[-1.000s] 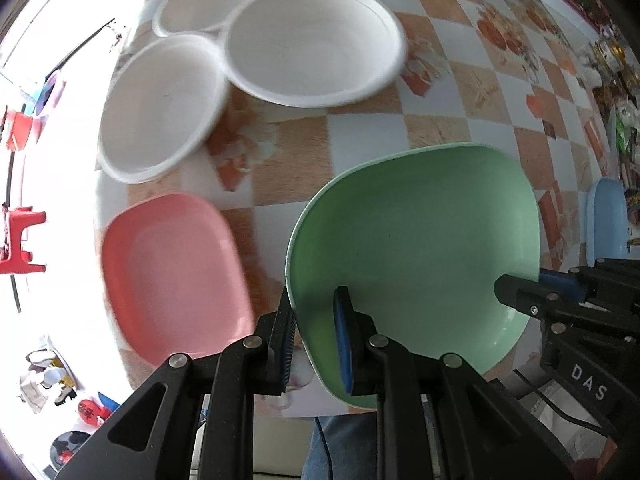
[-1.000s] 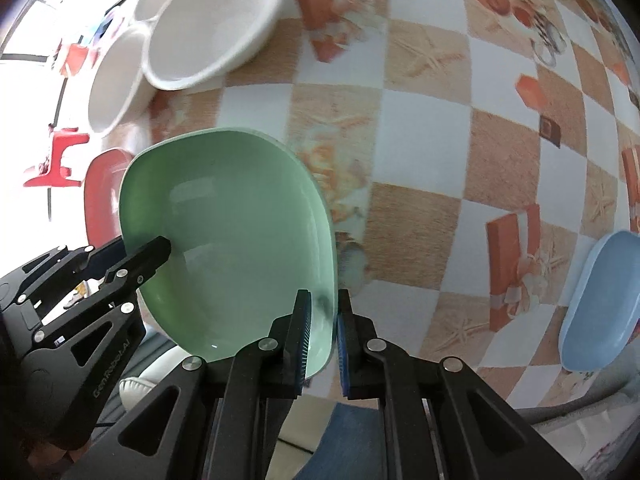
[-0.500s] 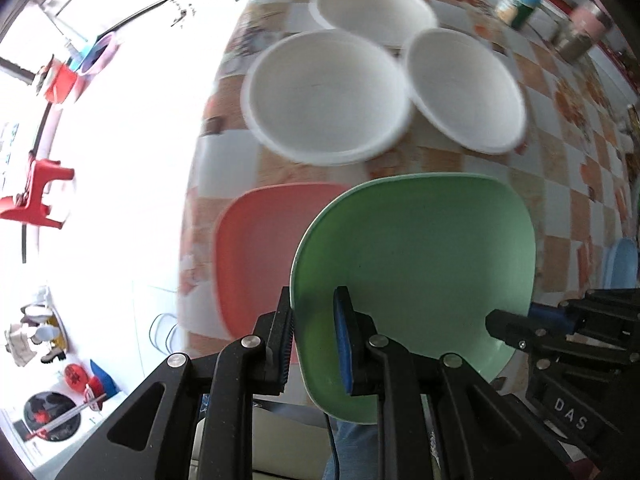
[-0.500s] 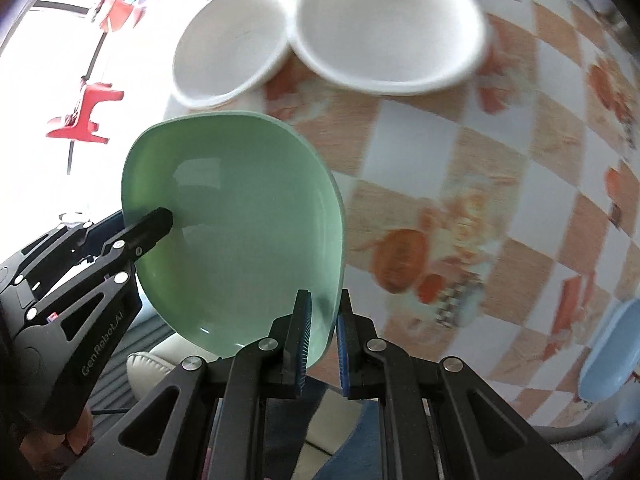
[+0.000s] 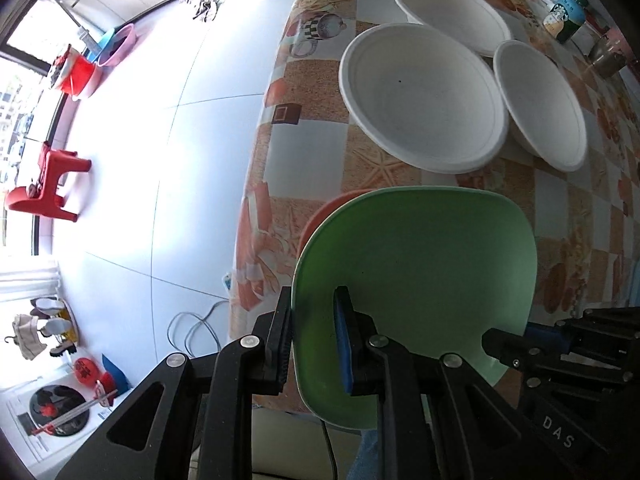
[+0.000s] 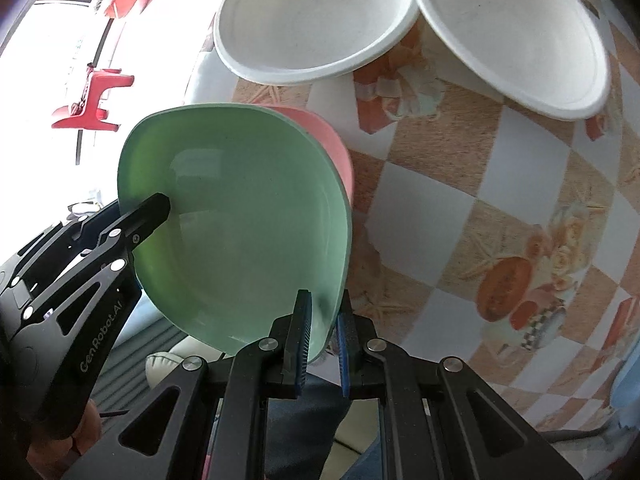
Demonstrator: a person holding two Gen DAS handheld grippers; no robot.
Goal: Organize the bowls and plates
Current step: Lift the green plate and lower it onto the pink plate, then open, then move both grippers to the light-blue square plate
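A green plate (image 5: 420, 264) is held over a pink plate (image 5: 326, 210) near the table's front left corner, hiding most of it. My left gripper (image 5: 312, 340) is shut on the green plate's left rim. My right gripper (image 6: 323, 340) is shut on its right rim; the green plate (image 6: 240, 224) and the pink plate's edge (image 6: 332, 144) show in the right wrist view. Three white bowls (image 5: 420, 92) sit beyond, one (image 5: 540, 104) to the right and one (image 5: 448, 12) farther back. Each gripper shows in the other's view, the right one (image 5: 504, 346) and the left one (image 6: 158, 206).
The table has a checkered orange and white cloth (image 5: 304, 132); its left edge drops to a white tiled floor (image 5: 160, 120). A blue plate edge (image 6: 628, 384) lies at the right. Jars (image 5: 564, 16) stand at the far back. A red stool (image 5: 44, 184) stands on the floor.
Both grippers have carried the green plate leftward, from beside the pink plate to over it. The white bowls now appear further right in the left wrist view.
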